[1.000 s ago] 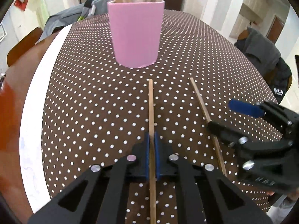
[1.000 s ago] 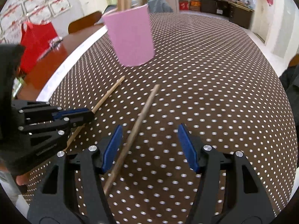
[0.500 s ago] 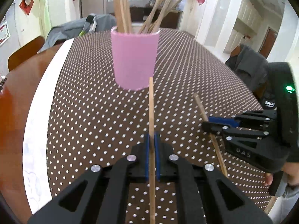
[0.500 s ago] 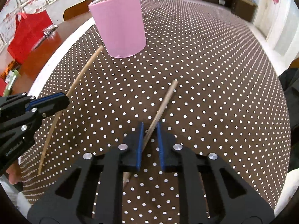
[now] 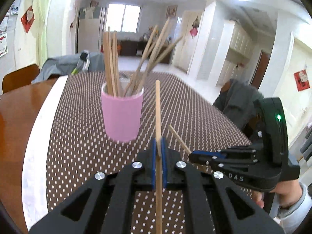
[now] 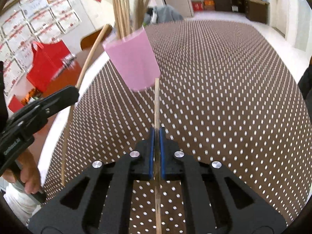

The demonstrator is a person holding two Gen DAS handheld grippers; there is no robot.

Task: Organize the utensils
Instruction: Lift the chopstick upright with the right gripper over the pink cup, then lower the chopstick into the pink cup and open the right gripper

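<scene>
Pink cup (image 5: 122, 117) holds perhaps nine chopsticks (image 5: 111, 62); each hand-held gripper (image 5: 159, 146) (image 6: 155, 136) pinches another chopstick (image 5: 158, 107) (image 6: 156, 101)

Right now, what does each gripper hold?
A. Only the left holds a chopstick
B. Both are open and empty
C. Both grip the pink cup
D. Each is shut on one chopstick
D: the left gripper is shut on one chopstick and the right gripper on another chopstick, both short of the pink cup that stands on the dotted tablecloth.
</scene>
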